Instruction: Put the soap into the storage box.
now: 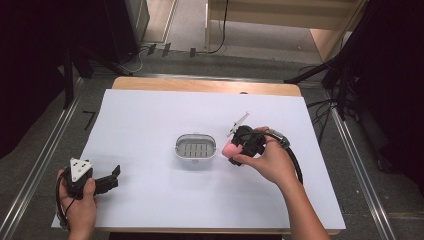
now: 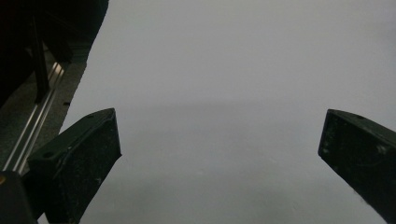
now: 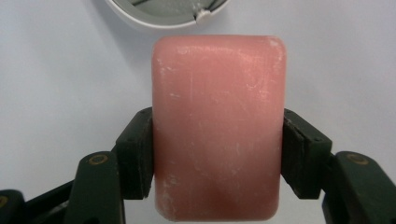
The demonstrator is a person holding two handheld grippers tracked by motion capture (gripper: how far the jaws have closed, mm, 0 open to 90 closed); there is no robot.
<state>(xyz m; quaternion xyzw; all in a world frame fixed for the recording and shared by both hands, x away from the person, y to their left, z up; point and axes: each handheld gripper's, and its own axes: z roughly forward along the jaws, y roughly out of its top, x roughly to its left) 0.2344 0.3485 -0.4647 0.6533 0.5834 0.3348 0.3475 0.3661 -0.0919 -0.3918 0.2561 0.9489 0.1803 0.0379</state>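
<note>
Right gripper [image 1: 235, 148] clenches the pink soap bar [image 3: 218, 126] between both pads as we hold it just off the soap dish's [image 1: 195, 147] three o'clock side, above the white sheet [image 1: 150, 115]. Left gripper [image 2: 219, 154] rests at the sheet's seven o'clock corner, its jaws spread wide, nothing between them; we see bare sheet ahead.

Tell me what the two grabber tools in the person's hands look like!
Both are black. The left gripper carries a grey three-cornered plate with dark dots on top, and its jaws are flat blocks. The right gripper has black pads on hinged links with brass-coloured pins. A black cable loops from it. Both forearms are bare, without sleeves.
</note>
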